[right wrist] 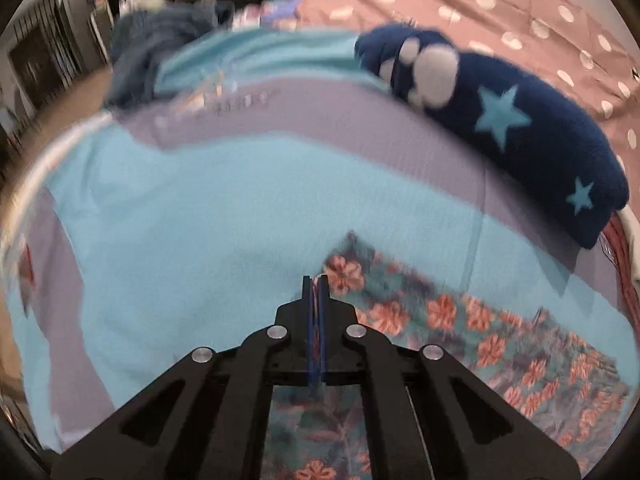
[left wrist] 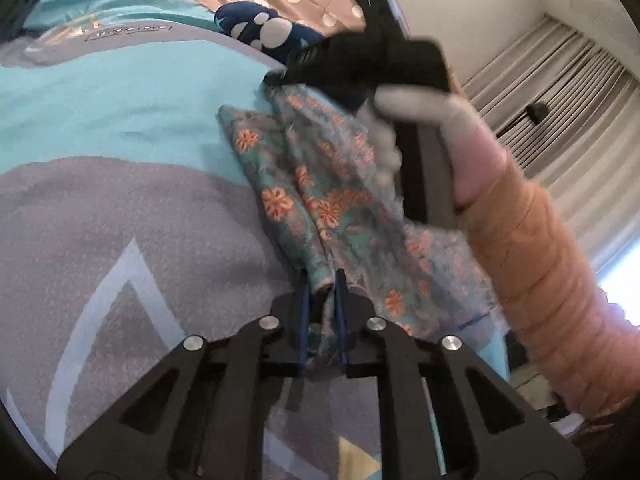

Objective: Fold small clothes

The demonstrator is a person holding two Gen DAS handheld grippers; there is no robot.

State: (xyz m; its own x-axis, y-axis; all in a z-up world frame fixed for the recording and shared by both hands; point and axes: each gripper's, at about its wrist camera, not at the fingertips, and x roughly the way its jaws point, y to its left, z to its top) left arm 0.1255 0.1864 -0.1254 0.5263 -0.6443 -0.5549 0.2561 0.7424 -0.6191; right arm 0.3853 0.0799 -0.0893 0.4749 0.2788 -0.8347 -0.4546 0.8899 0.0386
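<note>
A small teal cloth with orange flowers (left wrist: 320, 188) hangs stretched between both grippers above a turquoise and grey blanket (left wrist: 120, 112). My left gripper (left wrist: 323, 280) is shut on one bunched corner of it. In the left wrist view the right gripper's black body and a gloved hand (left wrist: 424, 120) hold the cloth's far end. In the right wrist view my right gripper (right wrist: 319, 284) is shut on the edge of the floral cloth (right wrist: 460, 332), which trails down to the right over the blanket (right wrist: 220, 216).
A folded navy fleece with white paw and blue stars (right wrist: 500, 120) lies at the blanket's far edge; it also shows in the left wrist view (left wrist: 264, 32). A brown polka-dot sheet (right wrist: 520, 8) lies behind. A dark blue garment heap (right wrist: 160, 40) sits far left. Curtains (left wrist: 560, 92) hang to the right.
</note>
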